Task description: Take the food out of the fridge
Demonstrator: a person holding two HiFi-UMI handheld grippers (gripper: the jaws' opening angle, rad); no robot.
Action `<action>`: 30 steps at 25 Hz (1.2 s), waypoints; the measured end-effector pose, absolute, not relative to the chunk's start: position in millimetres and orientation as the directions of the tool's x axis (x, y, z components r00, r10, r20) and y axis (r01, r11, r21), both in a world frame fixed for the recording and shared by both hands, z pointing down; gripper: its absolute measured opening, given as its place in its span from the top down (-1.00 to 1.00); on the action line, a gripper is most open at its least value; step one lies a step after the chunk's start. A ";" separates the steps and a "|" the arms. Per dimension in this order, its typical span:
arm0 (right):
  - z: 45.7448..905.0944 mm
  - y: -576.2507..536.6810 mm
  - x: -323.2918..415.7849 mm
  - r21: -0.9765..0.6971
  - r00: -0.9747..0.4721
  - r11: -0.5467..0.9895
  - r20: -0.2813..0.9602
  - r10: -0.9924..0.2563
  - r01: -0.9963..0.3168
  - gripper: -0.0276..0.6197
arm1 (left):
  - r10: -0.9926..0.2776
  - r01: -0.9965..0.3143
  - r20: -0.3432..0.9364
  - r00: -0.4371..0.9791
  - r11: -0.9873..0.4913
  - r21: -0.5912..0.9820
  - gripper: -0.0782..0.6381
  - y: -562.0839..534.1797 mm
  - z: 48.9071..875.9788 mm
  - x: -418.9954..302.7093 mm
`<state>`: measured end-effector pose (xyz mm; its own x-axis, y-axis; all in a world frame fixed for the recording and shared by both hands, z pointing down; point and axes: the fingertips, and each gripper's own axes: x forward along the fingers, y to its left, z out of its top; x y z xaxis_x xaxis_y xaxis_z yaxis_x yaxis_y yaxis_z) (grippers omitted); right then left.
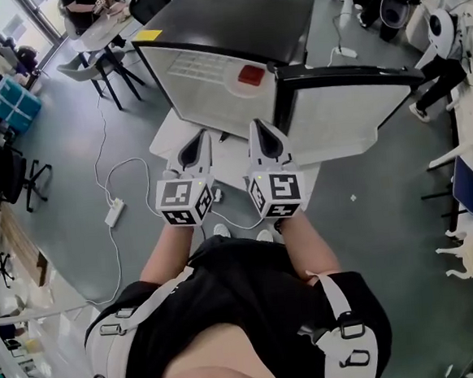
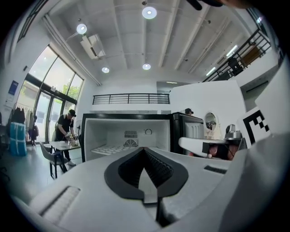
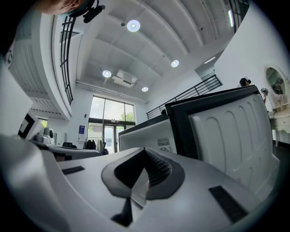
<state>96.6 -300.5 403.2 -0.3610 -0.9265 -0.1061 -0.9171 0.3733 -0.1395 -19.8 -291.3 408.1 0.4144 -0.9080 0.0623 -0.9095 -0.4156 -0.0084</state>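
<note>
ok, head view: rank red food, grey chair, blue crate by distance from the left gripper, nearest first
From the left gripper:
1. Red food, inside the fridge straight ahead.
2. Grey chair, up-left.
3. Blue crate, far left edge.

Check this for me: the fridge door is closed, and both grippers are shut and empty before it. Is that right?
Not quite. The door is open, swung to the right, as the head view shows. The left gripper and right gripper are indeed shut and empty before the fridge.
</note>
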 end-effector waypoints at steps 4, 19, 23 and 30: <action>411.5 -316.2 96.6 -0.164 -0.317 0.329 -0.097 -0.944 -0.930 0.89 | -0.918 -0.907 0.047 0.394 -0.397 -0.142 0.77 -313.4 407.2 -29.4; 420.9 -324.0 106.9 -0.142 -0.220 0.226 -0.057 -0.974 -0.964 0.89 | -0.811 -0.461 0.193 0.552 -0.489 -0.741 0.55 -369.4 433.5 13.1; 427.2 -322.4 111.0 -0.128 -0.206 0.209 -0.036 -0.978 -0.970 0.89 | -0.783 -0.311 0.280 0.556 -0.508 -0.803 0.29 -386.4 460.2 28.7; 431.3 -318.7 116.7 -0.115 -0.174 0.176 -0.026 -0.984 -0.978 0.89 | -0.759 -0.192 0.319 0.568 -0.499 -0.845 0.29 -410.8 476.4 55.0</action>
